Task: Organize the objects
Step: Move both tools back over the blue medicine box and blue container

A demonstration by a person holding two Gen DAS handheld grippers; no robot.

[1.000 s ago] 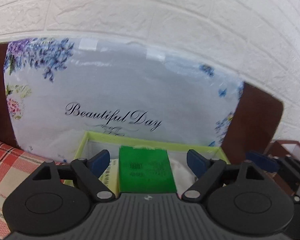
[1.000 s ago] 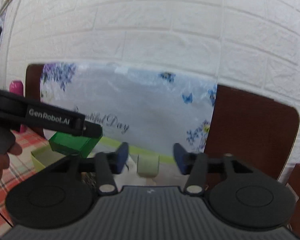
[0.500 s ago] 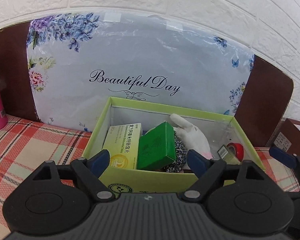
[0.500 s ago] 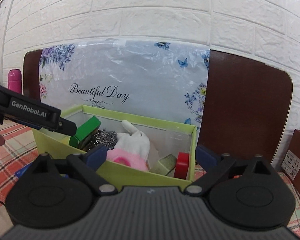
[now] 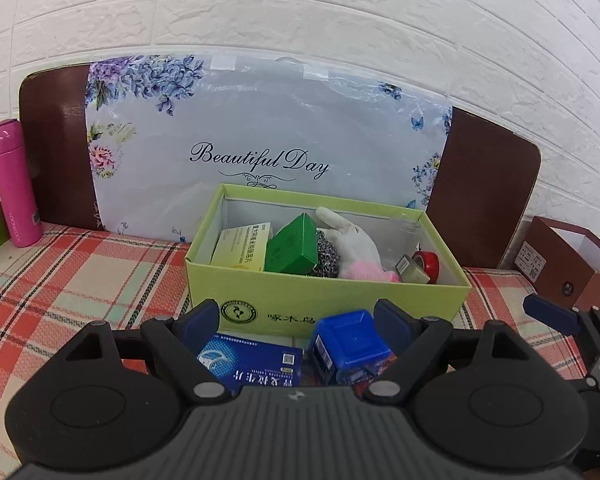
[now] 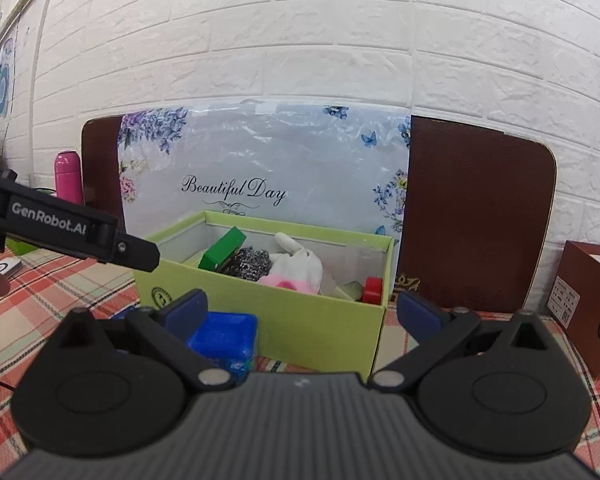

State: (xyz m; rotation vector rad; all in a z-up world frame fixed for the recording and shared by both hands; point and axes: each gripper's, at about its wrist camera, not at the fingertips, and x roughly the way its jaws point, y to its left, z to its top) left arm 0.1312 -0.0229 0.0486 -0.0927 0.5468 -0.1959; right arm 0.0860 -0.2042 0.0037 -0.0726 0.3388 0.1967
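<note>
A lime-green box [image 5: 328,300] stands on the checked cloth. Inside lie a yellow medicine box [image 5: 242,248], a green box [image 5: 294,250], a steel scourer [image 5: 326,258], a white glove [image 5: 356,240], a red tape roll [image 5: 428,264] and a small pale box [image 5: 412,272]. My left gripper [image 5: 296,316] is open in front of it, above a flat blue box [image 5: 256,364] and a blue container [image 5: 350,340]. My right gripper [image 6: 302,307] has its jaws opening with nothing between the pads; the blue container [image 6: 224,336] sits by its left finger.
Behind the lime box, a floral plastic bag [image 5: 260,140] leans on a brown board against the white brick wall. A pink bottle [image 5: 14,184] stands far left. An open brown box [image 5: 572,264] sits at the right. Checked cloth [image 5: 80,272] stretches to the left.
Both grippers have drawn back from the lime box. The green box, earlier between the left fingers, now lies inside it. The right jaws have spread, and the small pale box rests beside the tape.
</note>
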